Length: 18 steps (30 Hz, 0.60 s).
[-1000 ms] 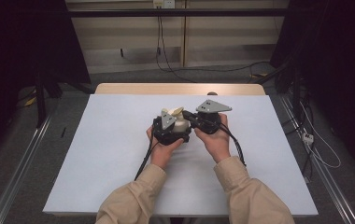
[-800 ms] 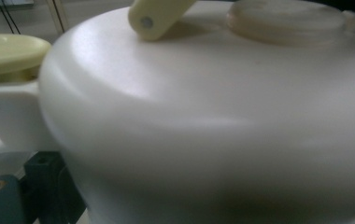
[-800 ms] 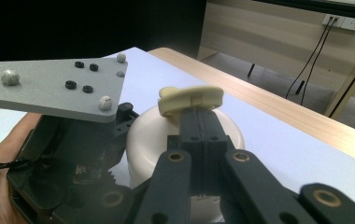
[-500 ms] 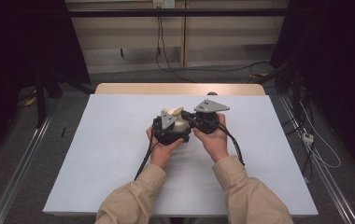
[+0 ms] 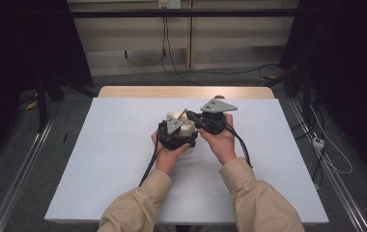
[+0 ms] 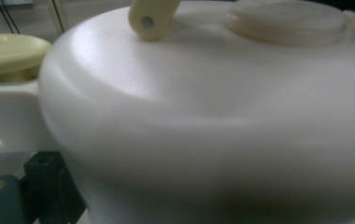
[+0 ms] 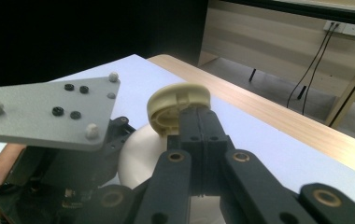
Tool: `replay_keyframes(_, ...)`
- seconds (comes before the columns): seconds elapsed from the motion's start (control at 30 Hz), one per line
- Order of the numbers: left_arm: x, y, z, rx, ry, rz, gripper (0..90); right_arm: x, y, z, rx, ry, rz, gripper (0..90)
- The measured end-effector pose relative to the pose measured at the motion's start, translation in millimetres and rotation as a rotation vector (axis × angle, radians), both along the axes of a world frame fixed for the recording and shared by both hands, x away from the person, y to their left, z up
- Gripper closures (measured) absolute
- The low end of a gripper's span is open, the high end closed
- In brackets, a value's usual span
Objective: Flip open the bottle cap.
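Right gripper (image 7: pixel 199 126) jaws pinch the yellow lid (image 7: pixel 178 108); left gripper (image 5: pixel 174 133) seemingly hugs the white container (image 6: pixel 213 121), jaws unclear.

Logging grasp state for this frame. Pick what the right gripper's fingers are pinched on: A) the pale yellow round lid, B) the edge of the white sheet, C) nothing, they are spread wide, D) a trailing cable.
A: in the right gripper view, the right gripper has its fingers closed on the rim of the pale yellow round lid, above the cream container.
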<state>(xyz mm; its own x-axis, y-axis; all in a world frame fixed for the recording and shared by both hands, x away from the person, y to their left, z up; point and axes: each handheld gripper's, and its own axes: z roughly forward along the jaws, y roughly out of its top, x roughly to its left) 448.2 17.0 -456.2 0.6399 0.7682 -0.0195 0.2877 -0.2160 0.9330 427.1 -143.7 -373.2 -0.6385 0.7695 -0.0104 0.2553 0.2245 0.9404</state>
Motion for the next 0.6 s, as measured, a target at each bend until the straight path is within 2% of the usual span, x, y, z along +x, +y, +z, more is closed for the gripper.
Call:
replay_keyframes(0.17, -0.1, -0.3, -0.2, -0.005, 0.001, 0.004, 5.1, 0.9, 4.8, 0.8, -0.011, -0.004, 0.009, 90.0)
replay_keyframes(0.6, 0.0, -0.3, -0.2, -0.008, 0.002, 0.003, 5.1, 8.0, 8.3, 0.0, 0.0, -0.005, 0.008, 90.0)
